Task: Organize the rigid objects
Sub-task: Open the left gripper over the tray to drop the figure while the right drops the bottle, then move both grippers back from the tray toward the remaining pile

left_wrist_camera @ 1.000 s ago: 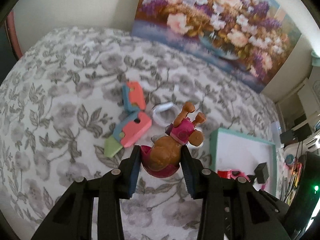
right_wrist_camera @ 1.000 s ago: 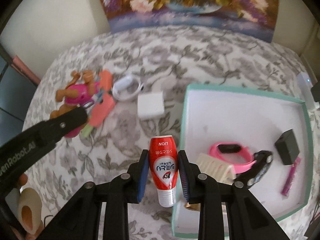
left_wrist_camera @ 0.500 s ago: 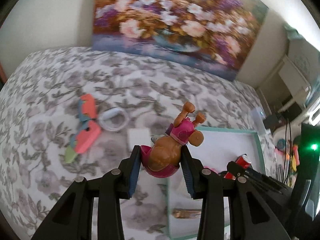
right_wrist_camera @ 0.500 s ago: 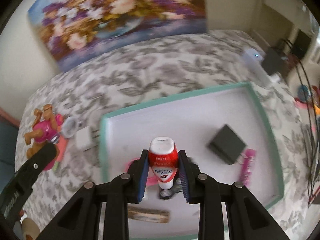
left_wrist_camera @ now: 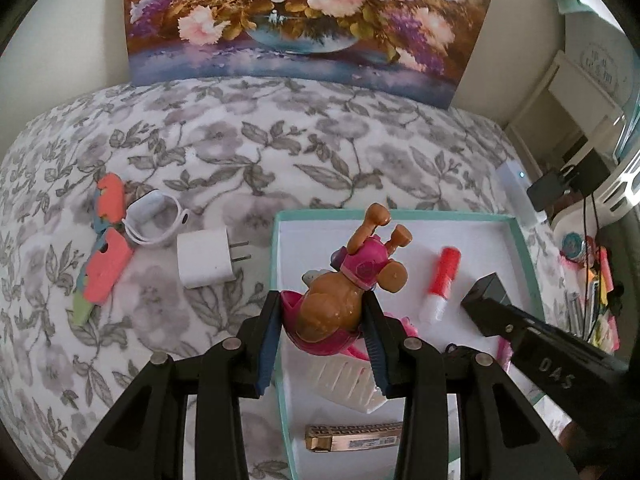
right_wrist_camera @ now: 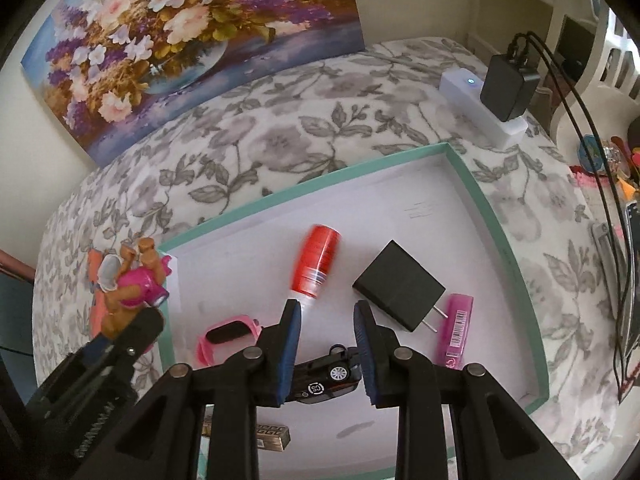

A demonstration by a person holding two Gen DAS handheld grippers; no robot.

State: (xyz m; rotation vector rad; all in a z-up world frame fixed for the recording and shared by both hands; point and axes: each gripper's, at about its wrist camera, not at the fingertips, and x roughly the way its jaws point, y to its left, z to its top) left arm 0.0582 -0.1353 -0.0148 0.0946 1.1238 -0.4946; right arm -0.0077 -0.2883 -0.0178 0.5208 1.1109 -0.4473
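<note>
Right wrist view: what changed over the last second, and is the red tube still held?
No. The right tongs carried the red tube from the bedspread over the teal box and released it; it now lies on the box floor beyond the pads. The left tongs moved over the box edge, still clamping the toy dog. The white charger stayed put.

Black hand-held gripper [left_wrist_camera: 324,334], blue finger pads [left_wrist_camera: 267,344], silver screws.

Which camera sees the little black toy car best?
The right wrist view. There the toy car lies in the tray, showing a wheel and round sticker, partly behind the gripper's fingers. In the left wrist view it is hidden behind the gripper and can't be made out.
</note>
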